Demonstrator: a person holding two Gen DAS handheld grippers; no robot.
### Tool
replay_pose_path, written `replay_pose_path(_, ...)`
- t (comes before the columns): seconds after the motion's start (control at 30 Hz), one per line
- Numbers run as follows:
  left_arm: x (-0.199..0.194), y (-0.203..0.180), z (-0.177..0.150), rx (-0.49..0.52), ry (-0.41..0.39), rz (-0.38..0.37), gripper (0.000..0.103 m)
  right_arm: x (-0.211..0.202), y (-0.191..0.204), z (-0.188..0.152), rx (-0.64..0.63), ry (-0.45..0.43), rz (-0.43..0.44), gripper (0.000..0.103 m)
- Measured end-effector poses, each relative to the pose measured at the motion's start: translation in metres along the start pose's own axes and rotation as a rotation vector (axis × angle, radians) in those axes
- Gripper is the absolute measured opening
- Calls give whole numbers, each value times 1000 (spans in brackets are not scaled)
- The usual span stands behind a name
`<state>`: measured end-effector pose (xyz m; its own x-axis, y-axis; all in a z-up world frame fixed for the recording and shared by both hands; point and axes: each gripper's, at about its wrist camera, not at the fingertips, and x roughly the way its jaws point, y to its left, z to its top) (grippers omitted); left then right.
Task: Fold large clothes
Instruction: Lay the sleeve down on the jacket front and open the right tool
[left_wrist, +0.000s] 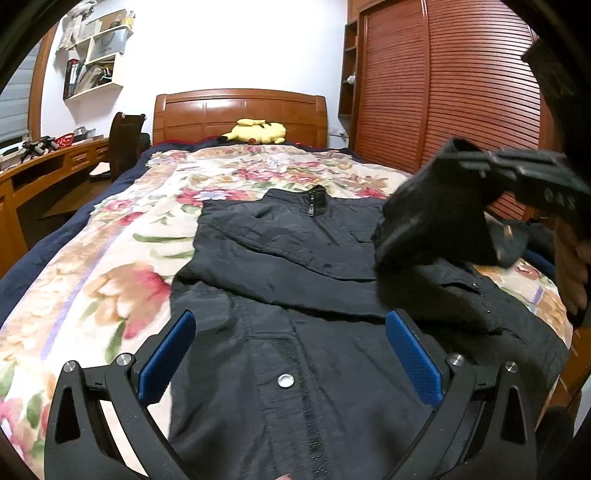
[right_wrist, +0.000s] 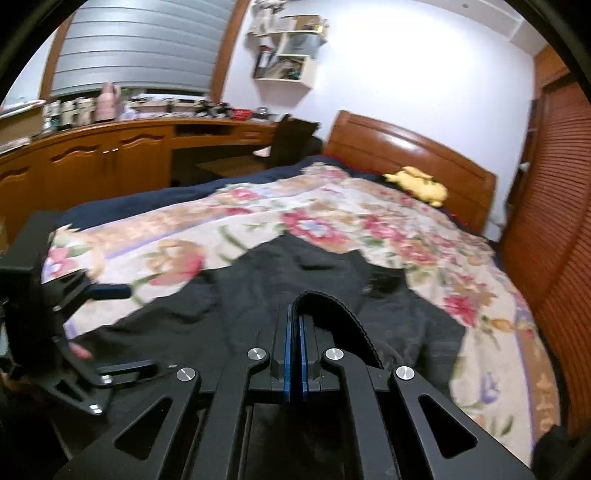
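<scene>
We see open room over most of the bed (left_wrist: 110, 236): the floral blanket (right_wrist: 424, 236) lies bare along its left edge and up toward the headboard (left_wrist: 240, 110), where only a yellow plush toy (left_wrist: 258, 133) sits. The black jacket (left_wrist: 295, 258) covers the middle and near end, flat enough to pass over. Above its right side the right gripper (right_wrist: 294, 325), pinched on a raised cuff (right_wrist: 332, 314), blocks the way. The left gripper (left_wrist: 291, 350) hangs spread over the near hem. The wardrobe (left_wrist: 461, 92) closes off the bed's right edge; a desk (right_wrist: 110, 155) and chair (left_wrist: 123, 144) stand beyond the left edge.
</scene>
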<state>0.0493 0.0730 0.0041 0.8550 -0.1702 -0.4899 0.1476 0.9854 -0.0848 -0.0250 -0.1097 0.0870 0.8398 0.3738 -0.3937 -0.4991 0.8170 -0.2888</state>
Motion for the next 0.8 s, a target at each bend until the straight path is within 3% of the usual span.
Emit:
replay_pose_path(0.2,-3,13,-3,-10,3,19,103,16,-17,-7,50,95,89,4)
replay_pose_path(0.47,0,10,-2,-4,3,19,103,6,-36,-7,120,149,68,42)
replay_pose_path(0.63,-1,2,0,6,-1,7,103,-13,-44,-24,163,173,85,46)
replay_pose_path(0.8,-3,-8,0,21,-3,-3,103,-34,-48,-40,189,214,96,61)
